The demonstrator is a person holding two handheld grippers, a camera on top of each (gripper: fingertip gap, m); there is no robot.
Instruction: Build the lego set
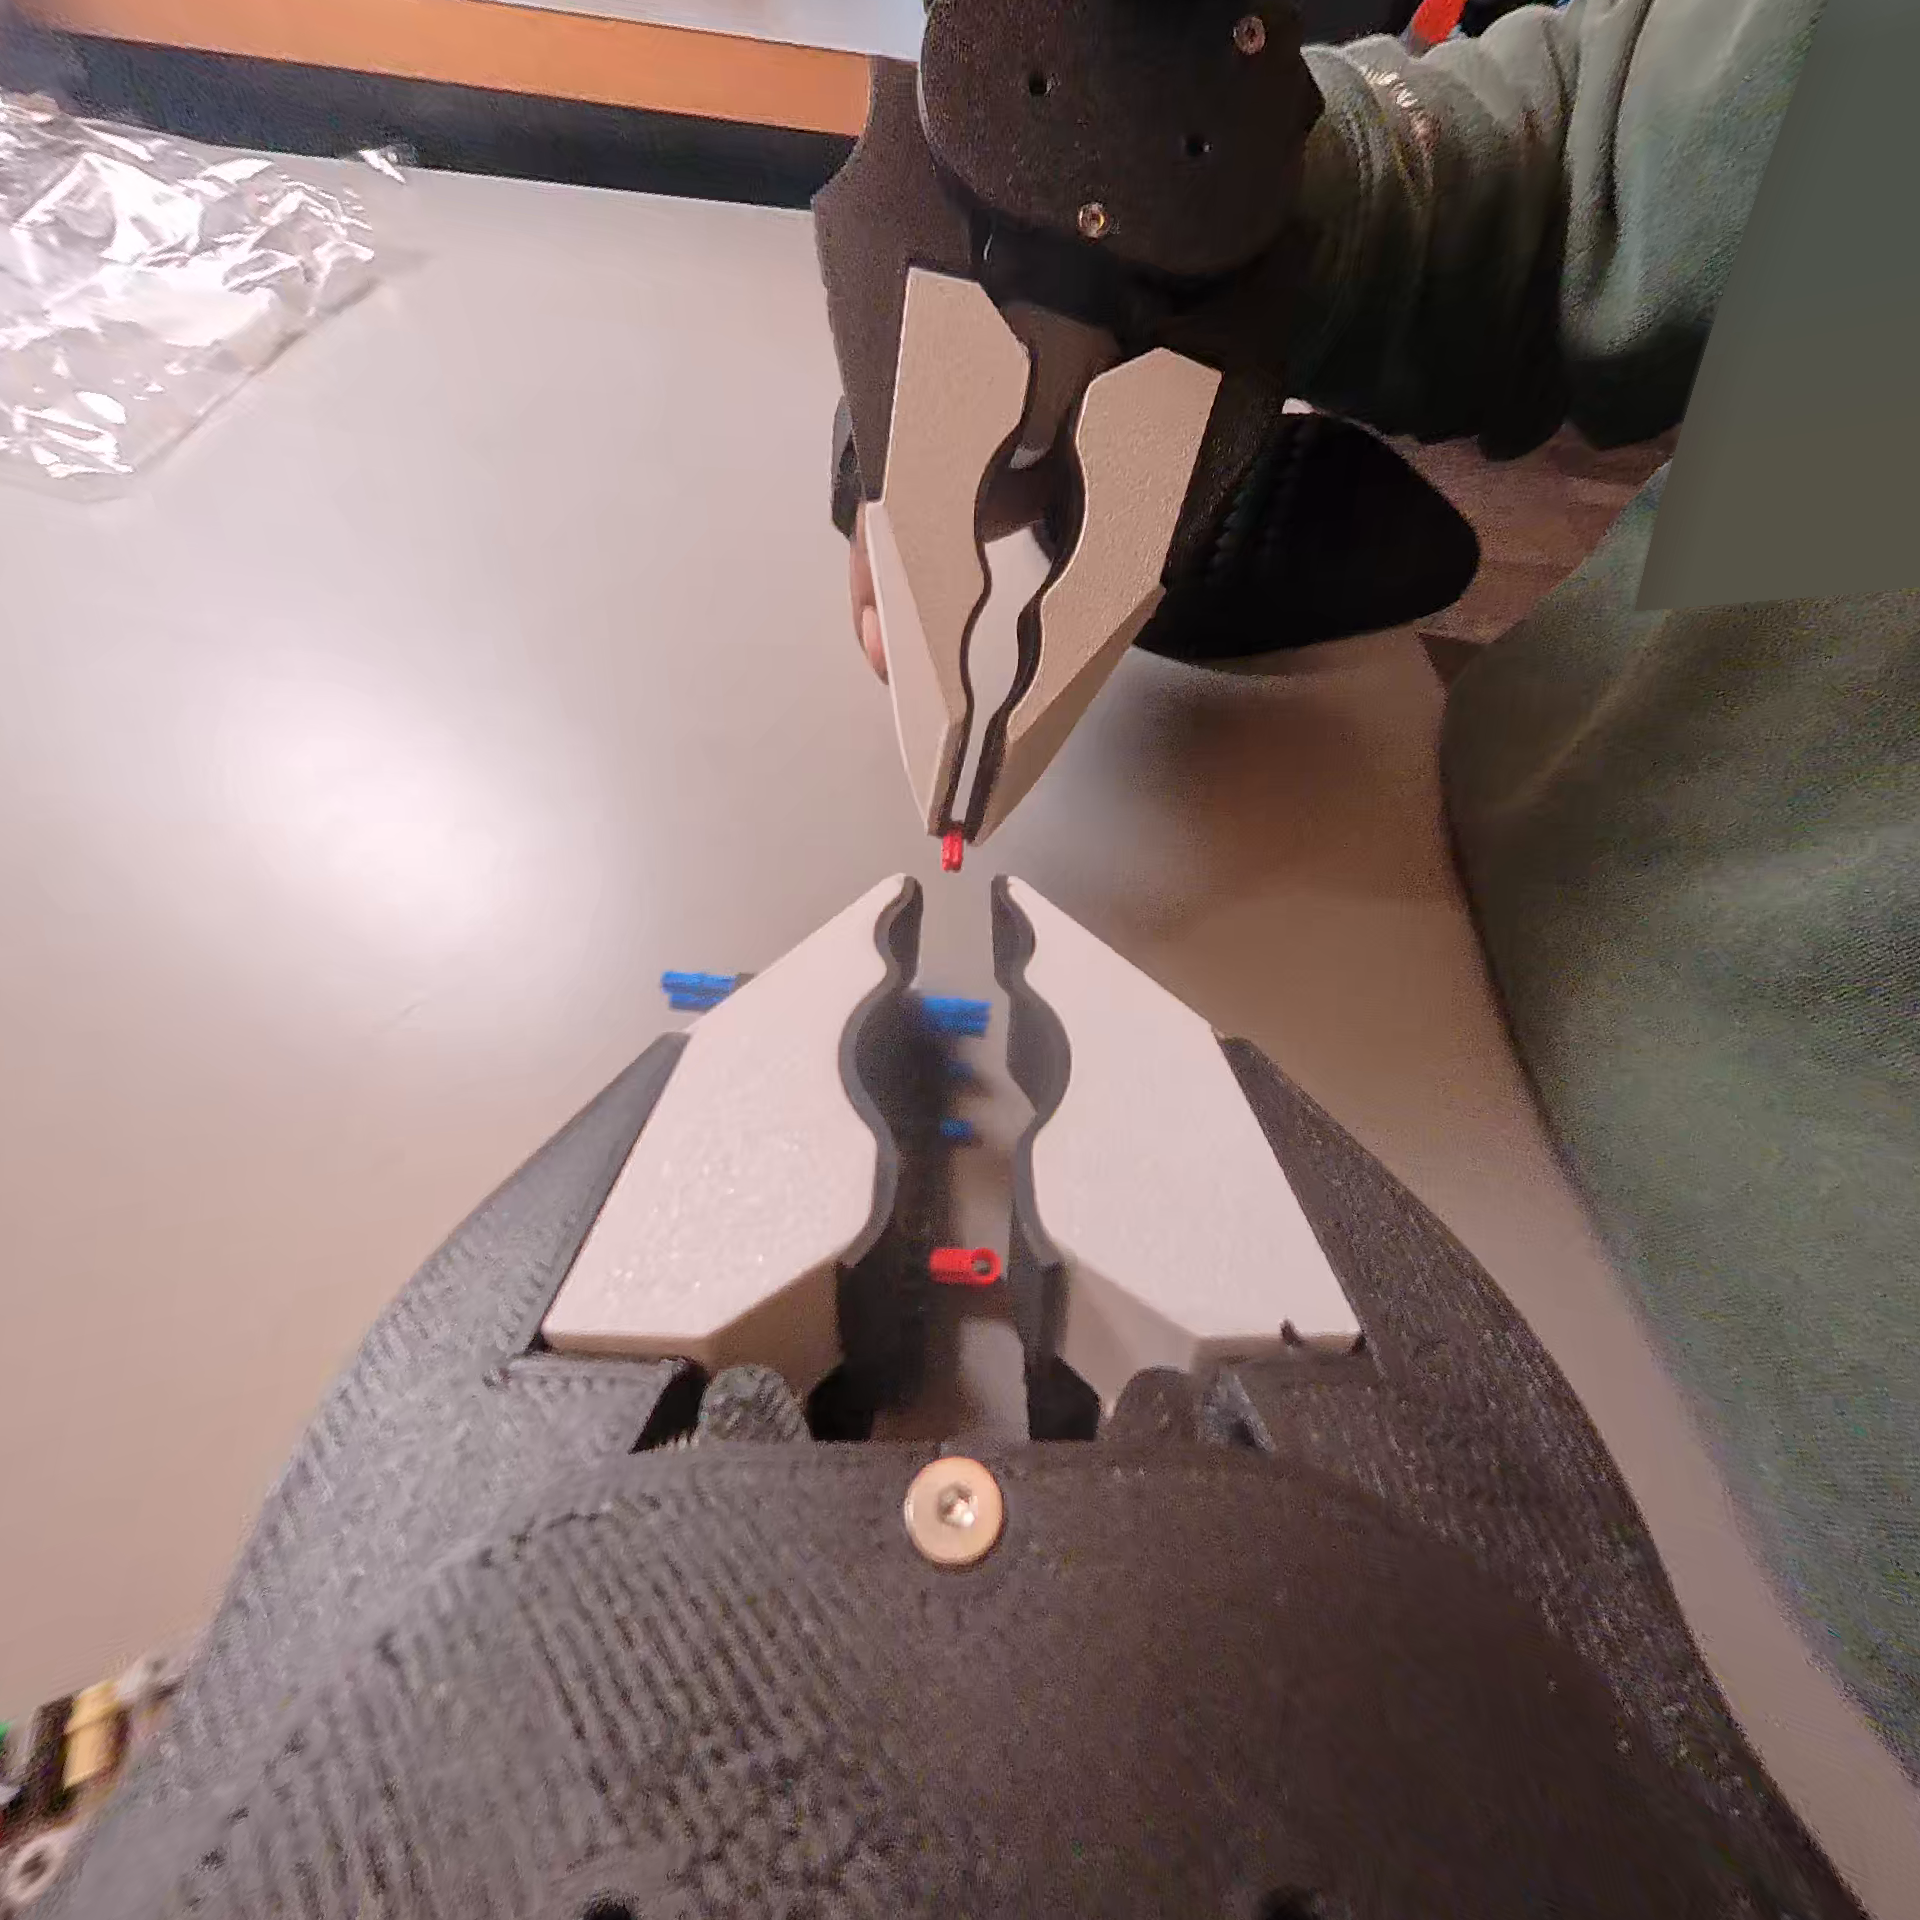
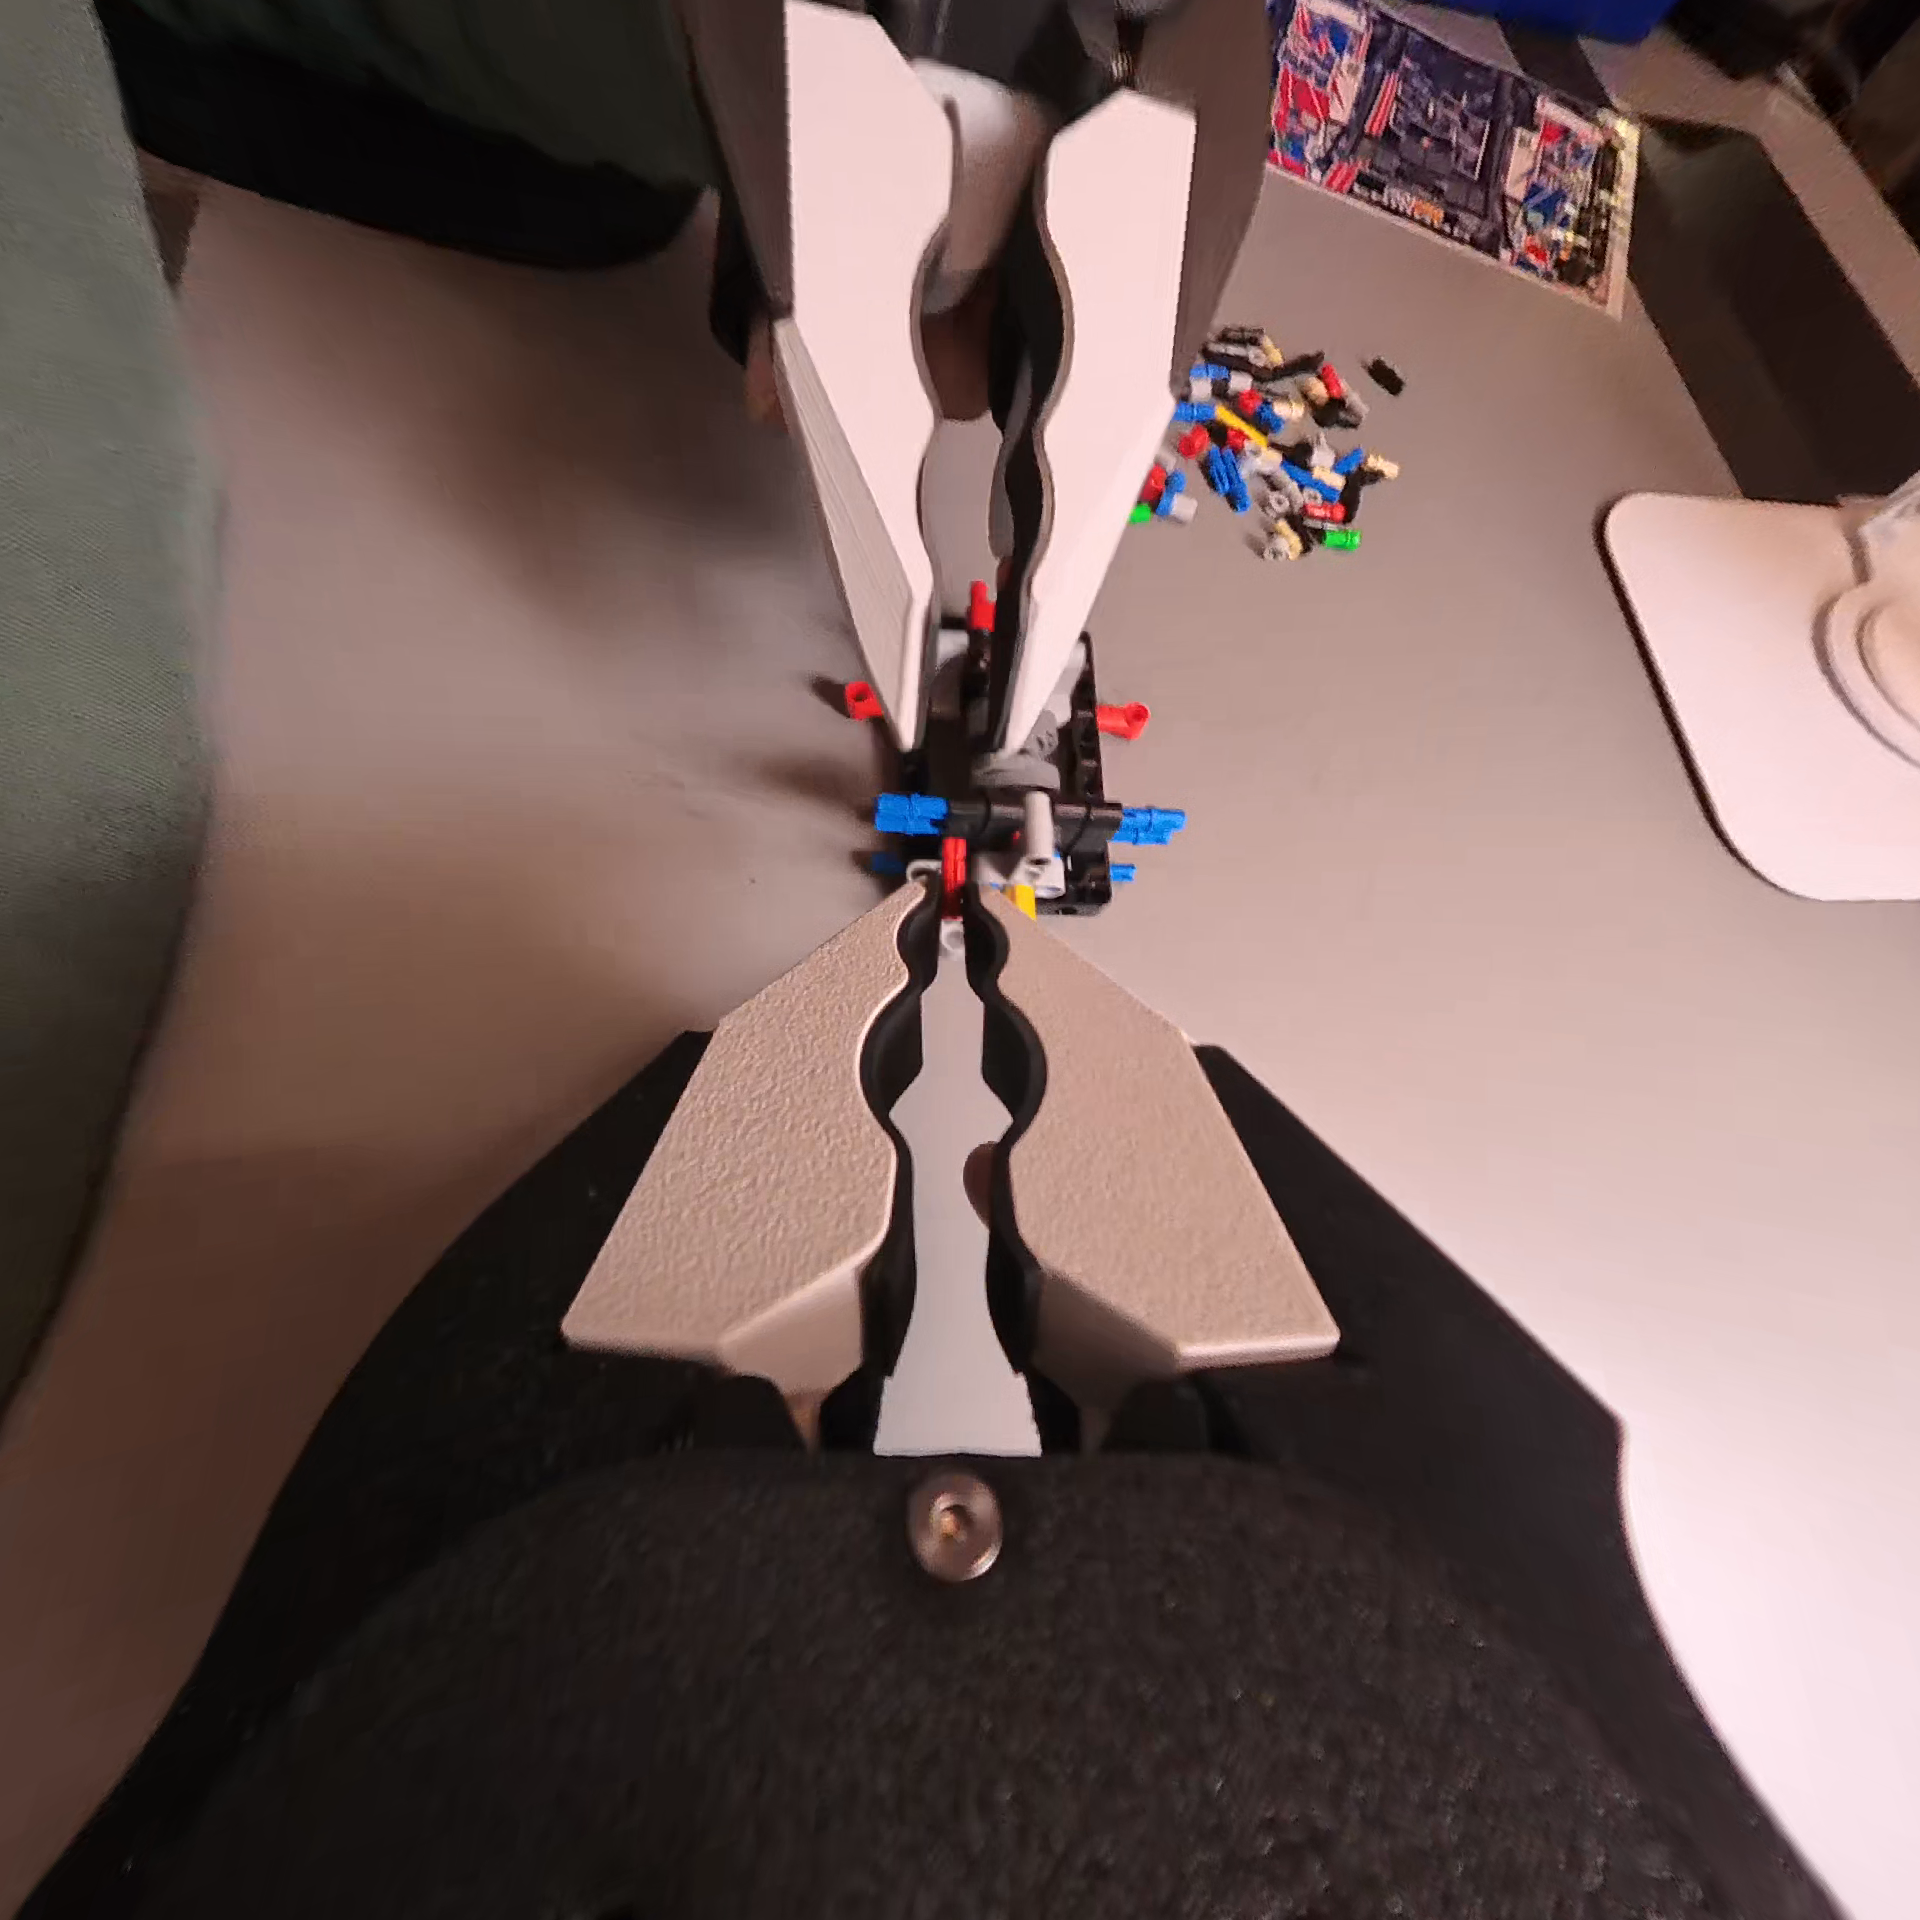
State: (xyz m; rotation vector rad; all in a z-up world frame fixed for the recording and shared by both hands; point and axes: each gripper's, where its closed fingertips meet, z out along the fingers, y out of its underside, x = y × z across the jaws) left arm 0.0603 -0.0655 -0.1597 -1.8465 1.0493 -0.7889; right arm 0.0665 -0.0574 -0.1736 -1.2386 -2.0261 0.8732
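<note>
My right gripper [image 2: 953, 899] is shut on a small red pin [image 2: 954, 868], whose end pokes out past the tips. The left wrist view shows that gripper [image 1: 964, 826] from the front, with the red pin [image 1: 950, 852] at its tip. My left gripper [image 1: 953, 888] has its fingertips a little apart, with bare table showing between them. It hovers over a black frame assembly [image 2: 1086, 748] with blue pins on both sides. In the left wrist view the assembly [image 1: 909, 1049] shows blurred under the fingers. The two grippers point at each other, tips close.
A pile of loose small parts [image 2: 1273, 447] lies on the grey table behind the assembly, with an instruction booklet [image 2: 1455, 156] farther back. A white board [image 2: 1745, 707] is at the right. A crumpled clear plastic bag [image 1: 135, 281] lies at the left. A person's sleeve [image 1: 1558, 260] is near. Less than 4 cm separates the two grippers' tips.
</note>
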